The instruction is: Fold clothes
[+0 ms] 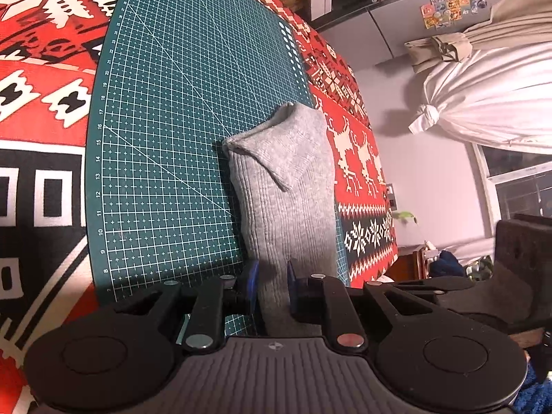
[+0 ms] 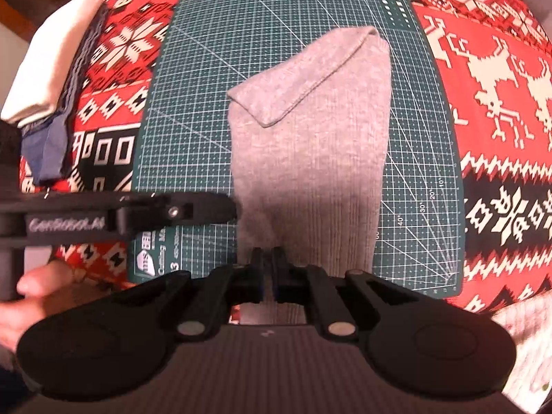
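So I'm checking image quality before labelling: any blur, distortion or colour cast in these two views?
Left wrist: sharp; grid lines of the cutting mat bow from fisheye. Right wrist: warm reddish cast, the hand and the left gripper at the left edge blurred, the grey cloth softer.

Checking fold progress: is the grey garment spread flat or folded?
Partly folded: the grey garment lies as a narrow strip on the green cutting mat, its far corner turned over itself.

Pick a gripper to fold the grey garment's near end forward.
Right gripper, probably: shut on the grey garment's near hem, aimed along its length. Left gripper pinches from the side.
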`<control>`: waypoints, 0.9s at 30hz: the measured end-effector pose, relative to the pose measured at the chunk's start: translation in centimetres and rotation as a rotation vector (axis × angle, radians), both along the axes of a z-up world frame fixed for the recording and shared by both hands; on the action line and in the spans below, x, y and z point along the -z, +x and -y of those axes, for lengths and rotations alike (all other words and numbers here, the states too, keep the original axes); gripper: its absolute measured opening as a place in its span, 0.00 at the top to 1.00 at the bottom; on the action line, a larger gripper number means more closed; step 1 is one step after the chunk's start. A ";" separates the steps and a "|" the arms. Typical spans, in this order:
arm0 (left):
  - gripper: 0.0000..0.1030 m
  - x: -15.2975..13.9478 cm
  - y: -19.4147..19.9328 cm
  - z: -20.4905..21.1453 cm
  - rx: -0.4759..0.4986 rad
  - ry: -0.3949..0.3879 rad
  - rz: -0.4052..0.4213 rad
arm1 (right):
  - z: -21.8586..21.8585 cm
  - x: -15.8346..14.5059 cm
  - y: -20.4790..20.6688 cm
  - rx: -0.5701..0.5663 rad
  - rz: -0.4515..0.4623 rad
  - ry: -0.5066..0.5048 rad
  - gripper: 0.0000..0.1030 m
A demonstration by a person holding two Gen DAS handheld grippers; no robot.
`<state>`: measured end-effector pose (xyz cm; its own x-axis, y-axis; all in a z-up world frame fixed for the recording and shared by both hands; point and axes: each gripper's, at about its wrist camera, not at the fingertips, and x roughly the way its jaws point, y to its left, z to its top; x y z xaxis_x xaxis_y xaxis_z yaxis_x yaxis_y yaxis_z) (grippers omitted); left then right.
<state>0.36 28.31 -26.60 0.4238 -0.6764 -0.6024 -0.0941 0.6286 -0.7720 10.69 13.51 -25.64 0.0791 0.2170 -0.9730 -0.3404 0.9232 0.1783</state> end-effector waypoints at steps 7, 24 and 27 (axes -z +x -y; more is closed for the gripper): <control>0.85 0.1 -0.2 0.2 0.018 -0.009 -0.011 | 0.9 -1.0 0.3 0.038 -0.041 0.027 0.95; 0.85 0.8 -0.4 2.4 0.109 0.007 -0.089 | 1.3 0.3 -0.1 0.086 -0.091 0.037 0.96; 0.85 0.7 -0.6 2.6 0.122 0.013 -0.092 | 1.4 -0.6 -0.3 0.087 -0.086 0.030 0.96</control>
<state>-0.25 25.66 -27.35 0.2813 -0.7113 -0.6442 -0.0860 0.6499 -0.7551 10.44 12.14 -25.01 0.0152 0.2419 -0.9702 -0.2418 0.9424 0.2311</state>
